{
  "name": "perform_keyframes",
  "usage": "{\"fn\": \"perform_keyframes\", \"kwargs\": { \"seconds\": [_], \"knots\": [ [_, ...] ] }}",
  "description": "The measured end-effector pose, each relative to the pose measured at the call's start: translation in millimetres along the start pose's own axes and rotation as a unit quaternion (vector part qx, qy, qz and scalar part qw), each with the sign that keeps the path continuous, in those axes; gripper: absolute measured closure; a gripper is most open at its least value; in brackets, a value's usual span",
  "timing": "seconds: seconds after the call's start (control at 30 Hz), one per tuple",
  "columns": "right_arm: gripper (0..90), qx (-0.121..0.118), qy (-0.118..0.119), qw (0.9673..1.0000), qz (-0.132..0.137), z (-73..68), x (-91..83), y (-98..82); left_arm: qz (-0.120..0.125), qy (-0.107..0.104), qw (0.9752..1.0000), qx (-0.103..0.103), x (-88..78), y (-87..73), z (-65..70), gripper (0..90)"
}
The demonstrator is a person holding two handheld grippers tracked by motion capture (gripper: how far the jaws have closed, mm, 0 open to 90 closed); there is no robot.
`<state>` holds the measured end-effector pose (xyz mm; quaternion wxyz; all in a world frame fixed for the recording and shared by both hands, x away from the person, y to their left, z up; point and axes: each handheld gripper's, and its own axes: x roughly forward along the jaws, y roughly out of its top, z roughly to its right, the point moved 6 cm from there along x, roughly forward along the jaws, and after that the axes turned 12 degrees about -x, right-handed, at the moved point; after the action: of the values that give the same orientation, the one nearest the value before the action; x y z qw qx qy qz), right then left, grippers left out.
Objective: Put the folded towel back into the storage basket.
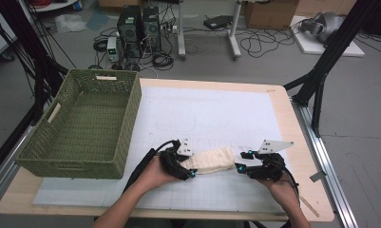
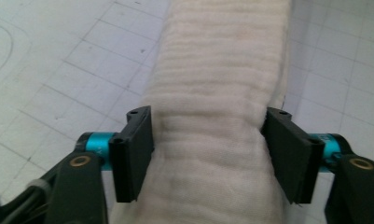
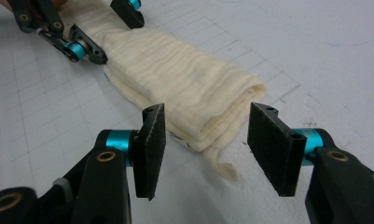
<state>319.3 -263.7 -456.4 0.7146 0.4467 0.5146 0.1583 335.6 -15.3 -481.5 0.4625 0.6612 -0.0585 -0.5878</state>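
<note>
Six items, listed big to small.

Table (image 1: 302,142): light wood top, w/ white gridded mat (image 1: 216,118) over most of it.

Basket (image 1: 126,128): green woven, rectangular, open top; sits on table's left part, its right wall lapping the mat's left edge. Well apart from cloth.

Cloth (image 1: 212,160): cream, folded into a long thick strip; lies flat on mat near the person's edge, right of basket, between the two grippers. In right gripper view (image 3: 184,84) the near end shows stacked folds, w/ one loose corner trailing onto mat.

Left gripper (image 1: 185,164): black, teal trim, grey plate on top; held in person's left hand (image 1: 152,173). At cloth's left end. Jaws partly open, straddling the strip; in left gripper view (image 2: 208,154) left pad touches cloth's edge & right pad sits at the other edge. Whether they pinch: cannot tell for sure, no clear squeeze seen.

Right gripper (image 1: 240,161): same build, in right hand (image 1: 283,187). At cloth's right end. Jaws about half open, nothing held; in right gripper view (image 3: 205,149) both pads stand apart from the folded end, which lies just ahead between them.
</note>
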Motion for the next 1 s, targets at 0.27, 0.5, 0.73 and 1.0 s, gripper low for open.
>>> {"fn": "perform_keyframes", "kwargs": {
  "seconds": [0.27, 0.5, 0.73, 1.0],
  "knots": [
    [45.8, 0.008, -0.007, 0.9999, 0.008, 3.8, -4.7, -0.2, 0.010, 0.014, 0.9998, -0.008, -0.8, 2.3, -6.5, 57.8],
    [45.5, 0.008, -0.008, 0.9999, 0.009, 4.3, -5.6, -0.4, 0.013, 0.033, 0.9994, -0.006, -1.4, 3.6, -10.8, 74.1],
    [44.3, 0.010, -0.010, 0.9998, 0.010, 5.8, -6.9, -2.3, 0.013, 0.040, 0.9991, -0.004, -3.1, 3.9, -10.8, 79.2],
    [34.5, 0.024, -0.016, 0.9995, 0.014, 5.7, -8.4, -5.9, 0.031, 0.022, 0.9987, -0.032, -14.2, 2.8, -9.9, 80.4]
  ]
}}
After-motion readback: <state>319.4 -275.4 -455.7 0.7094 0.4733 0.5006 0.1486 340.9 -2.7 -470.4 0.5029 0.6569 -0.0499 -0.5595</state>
